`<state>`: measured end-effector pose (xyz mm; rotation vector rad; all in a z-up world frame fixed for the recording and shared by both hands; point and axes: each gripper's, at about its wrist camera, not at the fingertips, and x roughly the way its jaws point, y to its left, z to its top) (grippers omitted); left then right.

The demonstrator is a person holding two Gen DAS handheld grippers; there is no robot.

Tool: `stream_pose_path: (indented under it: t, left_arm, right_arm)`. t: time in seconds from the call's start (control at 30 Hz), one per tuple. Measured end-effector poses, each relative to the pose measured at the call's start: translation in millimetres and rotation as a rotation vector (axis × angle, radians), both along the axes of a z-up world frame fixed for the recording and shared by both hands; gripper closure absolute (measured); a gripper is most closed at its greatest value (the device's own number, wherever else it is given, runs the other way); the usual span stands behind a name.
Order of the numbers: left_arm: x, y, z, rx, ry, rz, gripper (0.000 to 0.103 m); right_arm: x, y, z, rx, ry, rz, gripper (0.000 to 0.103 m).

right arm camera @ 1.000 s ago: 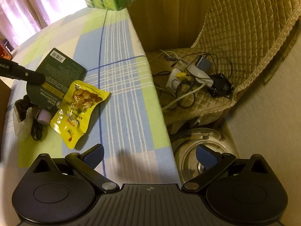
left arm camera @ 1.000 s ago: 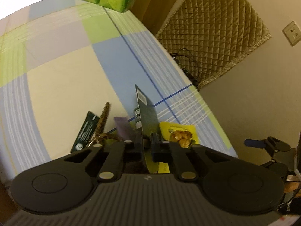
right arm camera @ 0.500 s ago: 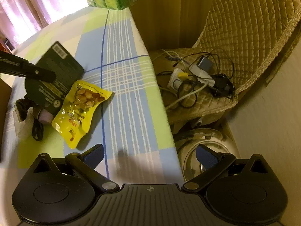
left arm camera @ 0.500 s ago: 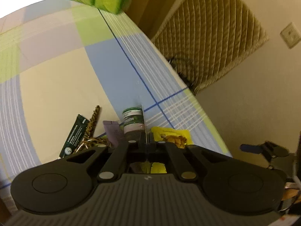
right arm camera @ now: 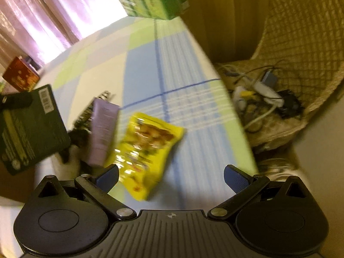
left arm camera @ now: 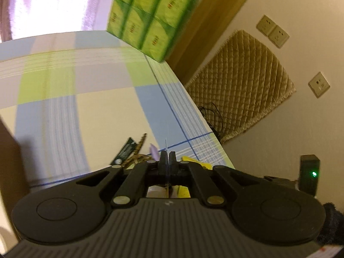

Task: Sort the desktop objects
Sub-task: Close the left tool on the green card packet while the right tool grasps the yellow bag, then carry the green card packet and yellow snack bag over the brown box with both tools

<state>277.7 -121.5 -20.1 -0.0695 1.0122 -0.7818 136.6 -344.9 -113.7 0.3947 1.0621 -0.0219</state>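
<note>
I had the left gripper (left arm camera: 166, 161) pressed together on the dark green flat packet (right arm camera: 30, 126), which the left wrist camera caught only edge-on as a thin line between the pads. From the right wrist camera the packet hung clear of the checked tablecloth (right arm camera: 142, 79), up and to the left of the yellow snack pouch (right arm camera: 146, 150), with its barcode corner uppermost.

The right gripper (right arm camera: 171, 177) stood spread wide and empty, just this side of the yellow snack pouch. The pouch lay flat on the cloth, with the lilac tube (right arm camera: 102, 129) touching or nearly touching its left edge and a dark tangle, too blurred to name, beyond the tube's left side. A stack of green tissue packs (left arm camera: 150, 17) sat at the far end of the cloth, well apart from the pouch.

I judged the packet light and fairly stiff, a card-like sheet that held its shape from one pinched edge but could swing or slip in a narrow grip. The pouch looked like soft, slick film with loose contents; I would take it by a flat sealed edge, not across the puffed middle. The tube seemed rounded and likely to roll, best pinched across its body.
</note>
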Motion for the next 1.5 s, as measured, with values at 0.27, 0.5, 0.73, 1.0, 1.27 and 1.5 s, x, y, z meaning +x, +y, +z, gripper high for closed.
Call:
stream_pose_path:
  t: [0.27,0.5,0.73,1.0,1.27,1.5]
  left_arm:
    - [-9,36,0,0.0,0.004,0.069,0.103]
    - [-14,50,7,-0.009,-0.007,0.081,0.103]
    - [-20,61,16,-0.025,-0.021,0.08,0.103]
    - [-33,72,20,-0.034,-0.02,0.082,0.103]
    - [-48,86,23,-0.043,-0.016,0.094,0.103]
    - [-57,100,36,-0.066,-0.032,0.1,0.103]
  right_arm:
    - [31,18,-10,0.02,0.003,-0.111,0.002]
    - [47,42,-21,-0.181,-0.001,-0.08,0.03]
    - [36,44,-6,-0.198,-0.065,0.023,0.052]
    - [4,42,-5,-0.164,-0.047,0.061,0.053]
    - [-21,51,22,-0.112,-0.087,0.102,0.053]
    - [-29,80,53,-0.063,-0.152,0.2,0.053]
